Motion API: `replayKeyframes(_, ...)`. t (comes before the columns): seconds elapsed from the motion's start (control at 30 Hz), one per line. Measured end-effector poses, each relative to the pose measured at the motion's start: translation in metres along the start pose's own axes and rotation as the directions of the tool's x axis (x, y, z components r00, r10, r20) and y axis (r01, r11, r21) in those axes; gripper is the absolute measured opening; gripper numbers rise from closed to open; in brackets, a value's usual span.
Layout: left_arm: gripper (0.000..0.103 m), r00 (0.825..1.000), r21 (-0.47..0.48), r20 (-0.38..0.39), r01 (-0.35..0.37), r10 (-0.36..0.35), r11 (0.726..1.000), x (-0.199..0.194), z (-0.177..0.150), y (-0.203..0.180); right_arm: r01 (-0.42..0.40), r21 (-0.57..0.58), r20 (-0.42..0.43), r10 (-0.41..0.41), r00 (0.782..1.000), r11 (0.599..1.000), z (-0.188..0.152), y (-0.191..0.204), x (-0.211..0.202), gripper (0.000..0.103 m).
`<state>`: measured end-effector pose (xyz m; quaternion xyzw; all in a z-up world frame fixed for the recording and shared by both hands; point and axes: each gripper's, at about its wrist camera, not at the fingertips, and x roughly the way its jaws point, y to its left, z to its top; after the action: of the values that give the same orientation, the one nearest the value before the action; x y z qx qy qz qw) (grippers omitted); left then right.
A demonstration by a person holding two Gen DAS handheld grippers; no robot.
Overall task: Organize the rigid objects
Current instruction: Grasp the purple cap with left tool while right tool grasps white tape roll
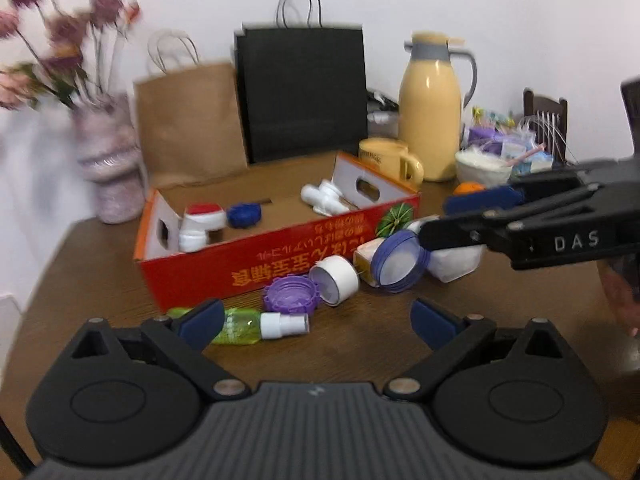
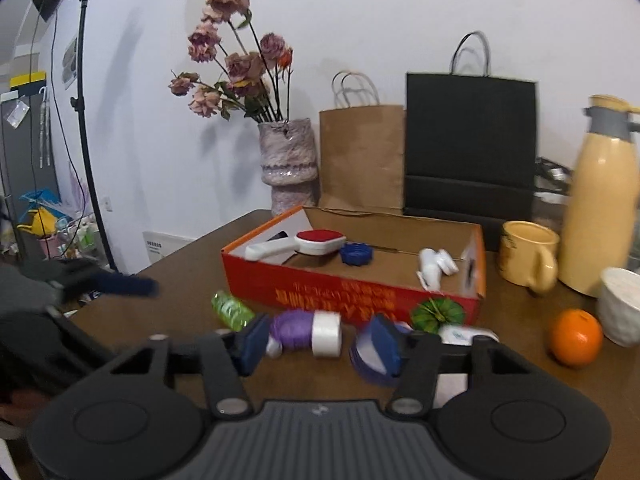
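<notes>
From the left wrist, the left gripper [image 1: 316, 320] hangs spread, bare wood between its pads; the green bottle [image 1: 240, 325] lies by its left pad, the red box [image 1: 276, 256] ahead.

From the right wrist, the right gripper [image 2: 320, 342] stands spread, its right pad against the blue-rimmed lid [image 2: 374, 354], the white cap [image 2: 326, 334] between.

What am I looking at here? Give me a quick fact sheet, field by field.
Setting: wooden table
Container: open red cardboard box
Already in box: red-topped brush, dark blue cap, white nozzles
Still outside: green spray bottle, purple cap, white cap, blue round lid
Left gripper: open, empty
Right gripper: open, near the blue lid
</notes>
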<state>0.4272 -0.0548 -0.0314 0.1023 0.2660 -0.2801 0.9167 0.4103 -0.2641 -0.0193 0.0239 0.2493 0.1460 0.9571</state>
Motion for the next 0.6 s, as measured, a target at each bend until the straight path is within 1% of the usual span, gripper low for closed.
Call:
replayKeyframes(0.03, 0.088, 0.999, -0.001, -0.029, -0.014, 0.014, 1.0, 0.013, 0.004, 0.002, -0.008, -0.003, -0.016, 0.008, 1.0, 1.0, 0.005, -0.001, 0.014, 0.047)
replayKeyframes(0.07, 0.084, 0.998, 0.008, -0.056, -0.016, 0.016, 1.0, 0.028, 0.008, 0.005, -0.011, -0.007, -0.029, 0.011, 1.0, 1.0, 0.009, -0.002, 0.026, 0.047)
replayKeyframes(0.1, 0.081, 0.997, 0.01, -0.072, -0.001, 0.002, 1.0, 0.041, 0.011, 0.01, -0.01, -0.009, -0.056, 0.01, 0.998, 1.0, 0.014, -0.003, 0.042, 0.046)
replayKeyframes(0.13, 0.08, 0.996, 0.008, -0.087, 0.027, -0.026, 1.0, 0.054, 0.013, 0.014, -0.013, -0.013, -0.082, 0.012, 0.997, 1.0, 0.017, -0.005, 0.054, 0.045)
replayKeyframes(0.17, 0.078, 0.994, 0.009, -0.103, 0.035, -0.034, 0.999, 0.064, 0.015, 0.018, -0.012, -0.019, -0.107, 0.01, 0.994, 1.0, 0.02, -0.006, 0.065, 0.044)
replayKeyframes(0.2, 0.076, 0.993, 0.014, -0.119, 0.018, -0.017, 1.0, 0.074, 0.015, 0.019, -0.01, -0.038, -0.145, 0.004, 0.989, 0.999, 0.022, -0.004, 0.08, 0.044)
replayKeyframes(0.23, 0.076, 0.992, 0.03, -0.126, 0.007, -0.003, 1.0, 0.08, 0.016, 0.02, -0.008, -0.06, -0.171, -0.002, 0.985, 0.998, 0.024, -0.003, 0.089, 0.044)
replayKeyframes(0.27, 0.076, 0.991, 0.047, -0.13, 0.013, -0.007, 0.999, 0.087, 0.016, 0.021, -0.005, -0.083, -0.19, -0.011, 0.982, 0.997, 0.024, -0.001, 0.096, 0.044)
replayKeyframes(0.33, 0.075, 0.985, 0.054, -0.162, 0.076, -0.066, 0.996, 0.101, 0.016, 0.025, -0.016, -0.107, -0.245, -0.011, 0.969, 0.994, 0.026, 0.0, 0.114, 0.044)
replayKeyframes(0.37, 0.07, 0.981, 0.049, -0.179, 0.09, -0.08, 0.995, 0.108, 0.016, 0.025, -0.021, -0.097, -0.273, -0.006, 0.962, 0.995, 0.026, -0.002, 0.122, 0.043)
replayKeyframes(0.4, 0.054, 0.976, 0.045, -0.201, 0.095, -0.084, 0.994, 0.115, 0.015, 0.027, -0.031, -0.088, -0.299, 0.003, 0.954, 0.996, 0.027, -0.004, 0.13, 0.039)
replayKeyframes(0.43, 0.054, 0.973, 0.046, -0.213, 0.097, -0.085, 0.994, 0.12, 0.013, 0.029, -0.038, -0.074, -0.315, 0.013, 0.949, 0.997, 0.027, -0.006, 0.135, 0.026)
replayKeyframes(0.5, 0.053, 0.974, 0.036, -0.201, 0.111, -0.102, 0.993, 0.122, 0.013, 0.031, -0.044, -0.03, -0.33, 0.032, 0.943, 0.999, 0.028, -0.013, 0.143, 0.026)
replayKeyframes(0.6, 0.053, 0.975, -0.002, -0.189, 0.12, -0.118, 0.993, 0.117, 0.012, 0.035, -0.06, -0.005, -0.341, 0.055, 0.939, 0.998, 0.029, -0.015, 0.144, 0.025)
